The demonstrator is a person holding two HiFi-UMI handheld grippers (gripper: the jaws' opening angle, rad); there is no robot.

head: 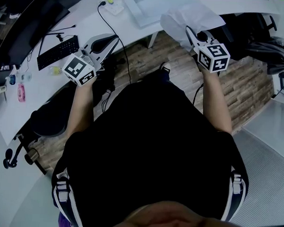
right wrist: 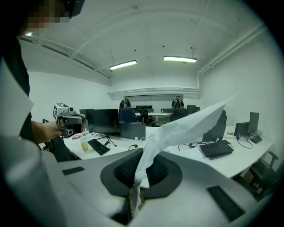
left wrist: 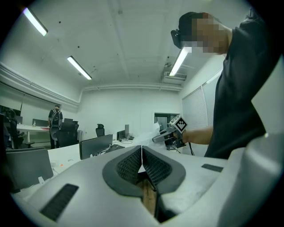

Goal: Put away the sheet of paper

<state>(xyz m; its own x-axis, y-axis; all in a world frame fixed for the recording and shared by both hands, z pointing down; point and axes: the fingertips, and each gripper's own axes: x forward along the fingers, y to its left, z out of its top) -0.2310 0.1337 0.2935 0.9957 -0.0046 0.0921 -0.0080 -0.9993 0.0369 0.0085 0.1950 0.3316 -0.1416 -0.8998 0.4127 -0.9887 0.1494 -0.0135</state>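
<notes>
The keyboard [head: 58,52] lies on the desk [head: 87,19], left of the left claw [head: 111,40].

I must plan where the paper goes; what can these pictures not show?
- Print on the sheet of paper, right gripper view: too blurred.
- Its lower corner, same view: inside the jaws of the right gripper.
- Its far edge, head view: blends into white desk.
- Labels on bottles, head view: too small.

The surface [head: 85,21] was viewed steeply downward from the head. The left tongs [left wrist: 141,153] and right tongs [right wrist: 142,162] were filmed closely along their jaws, each caught farther off in the other's view.
</notes>
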